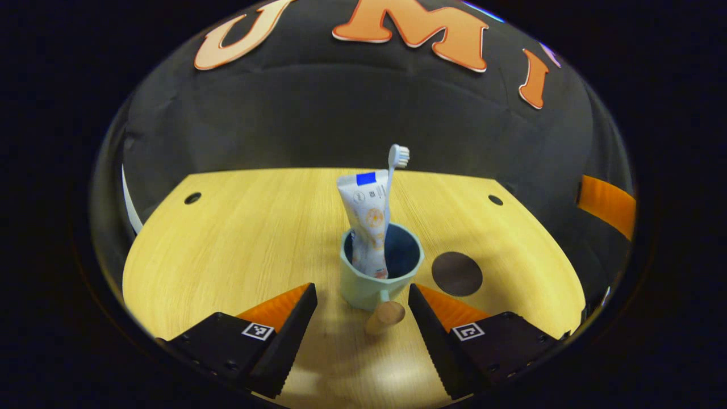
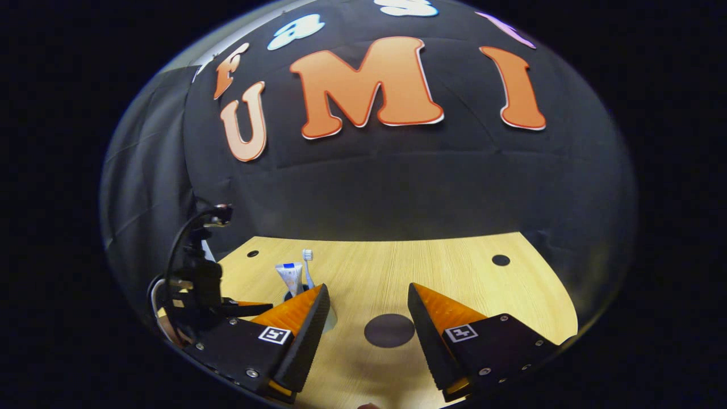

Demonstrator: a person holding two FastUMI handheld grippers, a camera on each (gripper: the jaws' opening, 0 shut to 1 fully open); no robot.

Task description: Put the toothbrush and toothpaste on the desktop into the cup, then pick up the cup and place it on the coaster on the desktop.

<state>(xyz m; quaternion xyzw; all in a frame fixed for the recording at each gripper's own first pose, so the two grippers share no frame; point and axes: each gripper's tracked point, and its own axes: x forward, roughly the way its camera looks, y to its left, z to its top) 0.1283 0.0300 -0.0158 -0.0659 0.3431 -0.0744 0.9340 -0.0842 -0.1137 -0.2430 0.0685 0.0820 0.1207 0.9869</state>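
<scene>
Left gripper view, left to right. The left gripper has its jaws spread wide, holding nothing, straddling the approach to the cup. The pale green faceted cup with dark blue interior stands upright on the light wood-grain desktop, at twelve o'clock from the gripper, its round wooden handle knob lying between the fingers without touching them. The white soft-sided toothpaste tube with blue patch and the white toothbrush stand in the cup, leaning slightly. The dark round flat coaster lies just beside the cup at three o'clock, bare.

Right gripper view: the right gripper likewise has jaws apart and empty; the coaster sits between its fingers, the cup contents at ten o'clock.

Judgement: the loading step appears complete; the cup lift remains. The cup looks rigid, smooth and possibly slippery, top-heavy with tall contents; the handle knob or the wall near it seems the sound hold, kept level.

Print on the tube is too small to read.
</scene>
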